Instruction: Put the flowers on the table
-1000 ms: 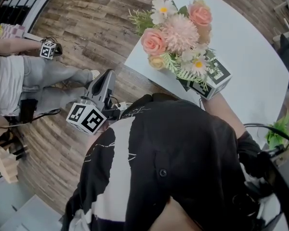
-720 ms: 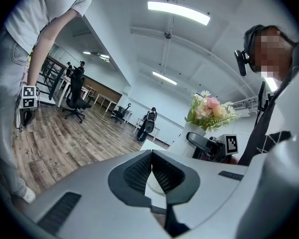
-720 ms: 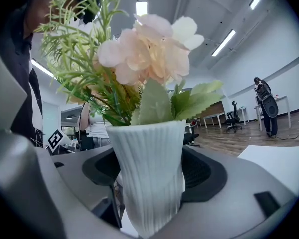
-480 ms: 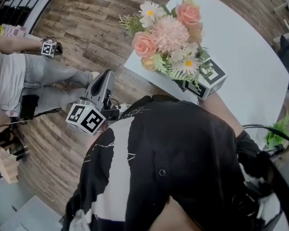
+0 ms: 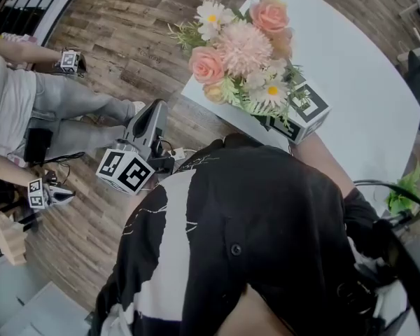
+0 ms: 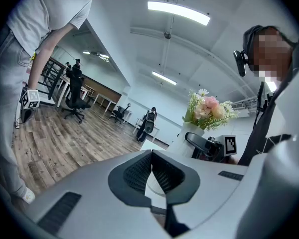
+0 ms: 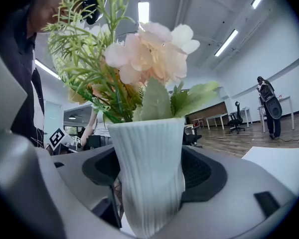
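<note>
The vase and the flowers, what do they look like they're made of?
The vase looks like matte white ceramic or plastic, finely ribbed vertically; which one is unclear. The flowers seem artificial: fabric-like petals, stiff plastic-looking fern sprigs.

One table (image 5: 364, 68), one vase (image 7: 149, 173), one bunch of flowers (image 5: 241, 47) with two pink roses (image 5: 206, 63), one big pale bloom (image 5: 245, 46) and two clear daisies (image 5: 211, 11). Two grippers: the left gripper (image 6: 150, 154) and the right gripper (image 7: 150, 180). The head view shows four marker cubes (image 5: 124, 171) and two people (image 5: 231, 243).
</note>
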`<state>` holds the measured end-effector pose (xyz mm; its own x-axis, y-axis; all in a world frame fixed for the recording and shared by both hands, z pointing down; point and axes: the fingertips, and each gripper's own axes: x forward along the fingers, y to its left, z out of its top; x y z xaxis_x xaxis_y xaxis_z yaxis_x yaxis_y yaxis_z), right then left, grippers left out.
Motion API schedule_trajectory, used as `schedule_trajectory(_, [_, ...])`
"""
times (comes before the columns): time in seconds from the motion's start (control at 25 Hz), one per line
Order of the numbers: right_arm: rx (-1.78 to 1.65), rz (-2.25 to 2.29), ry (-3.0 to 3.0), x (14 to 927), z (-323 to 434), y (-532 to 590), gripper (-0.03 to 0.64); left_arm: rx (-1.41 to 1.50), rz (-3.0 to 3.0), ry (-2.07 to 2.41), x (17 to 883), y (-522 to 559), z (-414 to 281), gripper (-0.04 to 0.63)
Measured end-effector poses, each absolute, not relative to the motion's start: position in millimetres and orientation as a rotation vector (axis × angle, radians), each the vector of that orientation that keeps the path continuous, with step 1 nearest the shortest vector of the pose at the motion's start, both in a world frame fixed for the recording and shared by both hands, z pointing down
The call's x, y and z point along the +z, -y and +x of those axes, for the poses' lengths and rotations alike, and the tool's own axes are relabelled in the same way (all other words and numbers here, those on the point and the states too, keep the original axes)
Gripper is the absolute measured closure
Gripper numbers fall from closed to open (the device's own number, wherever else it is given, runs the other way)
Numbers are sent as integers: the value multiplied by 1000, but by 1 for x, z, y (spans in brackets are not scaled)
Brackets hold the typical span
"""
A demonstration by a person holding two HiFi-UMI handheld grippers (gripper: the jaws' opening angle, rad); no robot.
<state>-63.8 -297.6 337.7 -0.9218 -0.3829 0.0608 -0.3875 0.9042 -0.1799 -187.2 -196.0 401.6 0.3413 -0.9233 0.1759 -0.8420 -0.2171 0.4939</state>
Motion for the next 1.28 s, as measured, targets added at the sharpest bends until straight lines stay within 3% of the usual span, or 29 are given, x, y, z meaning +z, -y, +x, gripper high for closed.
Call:
schedule_trajectory(1.0, [242, 615, 3041, 335, -57, 300, 267, -207, 2104, 1556, 386, 189, -186, 584])
schedule_trajectory(1.28, [265, 625, 3052, 325, -62, 302, 227, -194, 2128, 1537, 384, 189, -189, 584])
